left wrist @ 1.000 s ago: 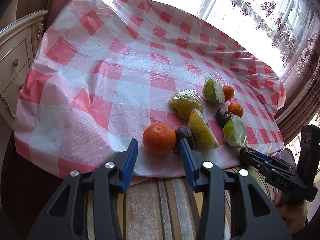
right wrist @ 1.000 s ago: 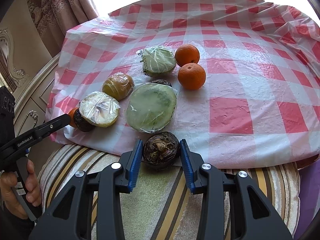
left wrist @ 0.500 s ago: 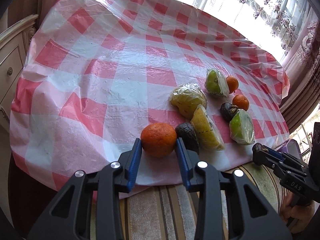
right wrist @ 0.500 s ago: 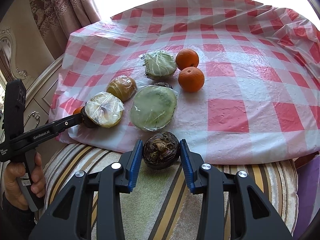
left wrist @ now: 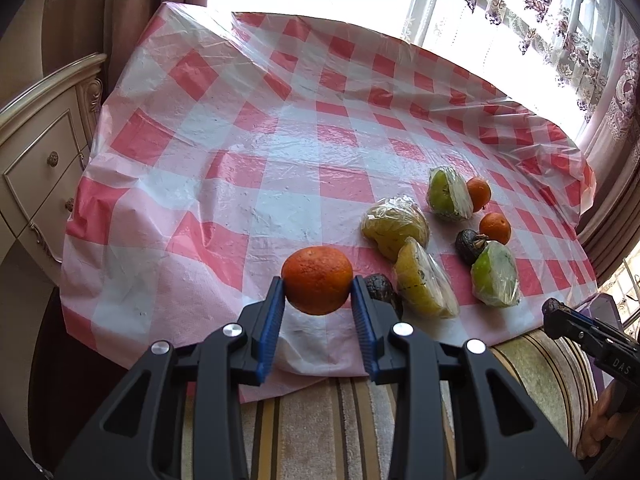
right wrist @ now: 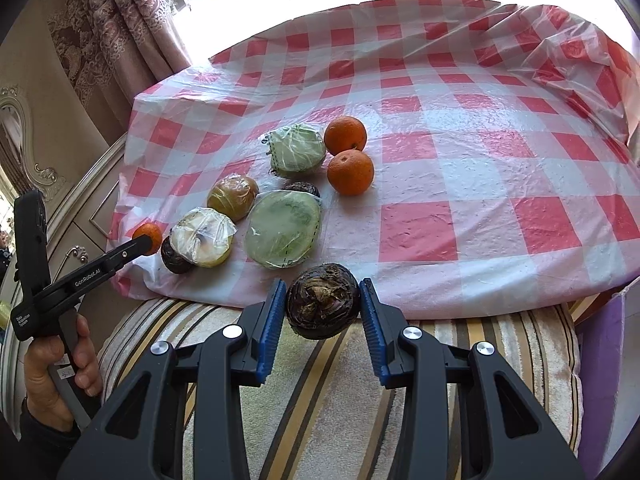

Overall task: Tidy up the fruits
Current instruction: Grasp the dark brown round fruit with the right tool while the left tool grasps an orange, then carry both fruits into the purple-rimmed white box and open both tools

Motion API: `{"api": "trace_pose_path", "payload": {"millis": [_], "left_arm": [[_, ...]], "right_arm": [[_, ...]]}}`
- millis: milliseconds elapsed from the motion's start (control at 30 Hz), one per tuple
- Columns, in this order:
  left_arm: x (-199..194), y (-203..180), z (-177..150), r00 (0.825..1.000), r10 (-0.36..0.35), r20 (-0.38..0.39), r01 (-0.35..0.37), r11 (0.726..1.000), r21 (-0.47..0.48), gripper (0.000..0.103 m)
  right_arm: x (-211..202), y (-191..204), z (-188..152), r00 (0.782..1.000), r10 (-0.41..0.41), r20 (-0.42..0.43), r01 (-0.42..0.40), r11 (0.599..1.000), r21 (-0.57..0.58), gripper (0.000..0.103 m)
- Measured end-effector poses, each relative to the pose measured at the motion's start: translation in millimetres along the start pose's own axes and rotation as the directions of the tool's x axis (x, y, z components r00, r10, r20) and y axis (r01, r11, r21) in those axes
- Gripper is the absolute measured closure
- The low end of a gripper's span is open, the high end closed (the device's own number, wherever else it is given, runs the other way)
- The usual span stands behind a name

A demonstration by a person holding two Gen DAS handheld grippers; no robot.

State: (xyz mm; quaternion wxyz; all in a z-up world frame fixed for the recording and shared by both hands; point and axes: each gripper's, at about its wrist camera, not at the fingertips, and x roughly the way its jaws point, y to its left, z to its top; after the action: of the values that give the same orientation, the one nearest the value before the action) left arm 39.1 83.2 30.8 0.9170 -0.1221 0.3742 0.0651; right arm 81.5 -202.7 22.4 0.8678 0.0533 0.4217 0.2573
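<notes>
My left gripper (left wrist: 318, 294) is shut on an orange (left wrist: 317, 280), held just over the near edge of the checked tablecloth (left wrist: 240, 152). My right gripper (right wrist: 323, 300) is shut on a dark wrinkled fruit (right wrist: 322, 300), held above the striped cushion in front of the table. On the cloth lie two oranges (right wrist: 350, 172), a second dark fruit (right wrist: 175, 255), another dark one (right wrist: 303, 189) half hidden, and several plastic-wrapped cut fruits (right wrist: 283, 233). In the right wrist view the left gripper (right wrist: 146, 242) shows at the left with its orange (right wrist: 147, 233).
A striped cushion (right wrist: 340, 380) runs along the table's near edge. A cream cabinet with drawers (left wrist: 36, 152) stands left of the table. Curtains and a bright window are behind. A hand (right wrist: 56, 380) holds the left gripper's handle. A purple object (right wrist: 604, 360) sits at the right.
The left jaws came forward around the orange, closed on it and lifted it slightly off the cloth. The right gripper drew back a little with the dark fruit still in it.
</notes>
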Motion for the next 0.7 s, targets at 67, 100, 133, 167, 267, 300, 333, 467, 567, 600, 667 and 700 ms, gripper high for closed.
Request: {"api": "trace_pose_path", "payload": {"millis": [67, 100, 133, 167, 267, 300, 333, 467, 567, 600, 667, 700], "left_arm": [[-5.0, -4.4, 2.4, 1.000, -0.001, 0.013, 0.001, 1.000, 0.012, 0.069], [-8.2, -8.8, 3.9, 1.000, -0.005, 0.021, 0.004, 1.000, 0.024, 0.069], [-11.4, -14.6, 5.3, 1.000, -0.010, 0.028, 0.009, 0.999, 0.039, 0.069], [-14.4, -21.4, 6.9, 0.999, -0.020, 0.034, 0.019, 0.998, 0.055, 0.069], [-20.0, -47.5, 11.0, 0.997, -0.066, 0.038, 0.062, 0.992, 0.108, 0.069], [-20.8, -58.0, 11.7, 0.996, -0.084, 0.036, 0.079, 0.989, 0.128, 0.069], [-20.7, -69.3, 12.2, 0.994, -0.103, 0.030, 0.097, 0.984, 0.146, 0.069], [-15.2, -121.4, 7.3, 0.984, -0.180, -0.013, 0.178, 0.957, 0.230, 0.069], [-11.5, -165.3, -0.5, 0.970, -0.237, -0.053, 0.242, 0.922, 0.304, 0.069], [-10.1, -180.8, -3.2, 0.965, -0.255, -0.067, 0.262, 0.908, 0.327, 0.069], [-9.0, -209.1, -7.8, 0.955, -0.284, -0.088, 0.296, 0.880, 0.373, 0.069], [-8.2, -223.8, -10.5, 0.950, -0.295, -0.098, 0.310, 0.865, 0.395, 0.069]], "right_arm": [[-5.5, -4.6, -0.2, 1.000, -0.001, 0.007, 0.001, 1.000, 0.008, 0.065], [-9.2, -7.0, -0.1, 1.000, -0.003, 0.012, 0.003, 1.000, 0.012, 0.065], [-13.7, -10.3, 0.0, 1.000, -0.006, 0.019, 0.006, 1.000, 0.017, 0.065], [-18.5, -14.2, 0.3, 1.000, -0.012, 0.027, 0.011, 1.000, 0.022, 0.065], [-34.1, -31.7, -0.2, 0.998, -0.040, 0.051, 0.038, 0.998, 0.049, 0.065], [-39.2, -38.9, -0.8, 0.997, -0.054, 0.056, 0.050, 0.997, 0.060, 0.065], [-44.6, -47.0, -2.0, 0.996, -0.072, 0.061, 0.068, 0.995, 0.072, 0.065], [-66.3, -79.3, -8.6, 0.987, -0.138, 0.077, 0.128, 0.984, 0.125, 0.065], [-83.1, -101.8, -12.8, 0.978, -0.186, 0.089, 0.171, 0.973, 0.153, 0.065], [-88.0, -109.4, -14.2, 0.976, -0.200, 0.090, 0.183, 0.969, 0.163, 0.065], [-96.7, -124.8, -18.4, 0.969, -0.230, 0.091, 0.210, 0.960, 0.184, 0.065], [-100.1, -132.1, -20.4, 0.965, -0.248, 0.089, 0.228, 0.955, 0.190, 0.065]]}}
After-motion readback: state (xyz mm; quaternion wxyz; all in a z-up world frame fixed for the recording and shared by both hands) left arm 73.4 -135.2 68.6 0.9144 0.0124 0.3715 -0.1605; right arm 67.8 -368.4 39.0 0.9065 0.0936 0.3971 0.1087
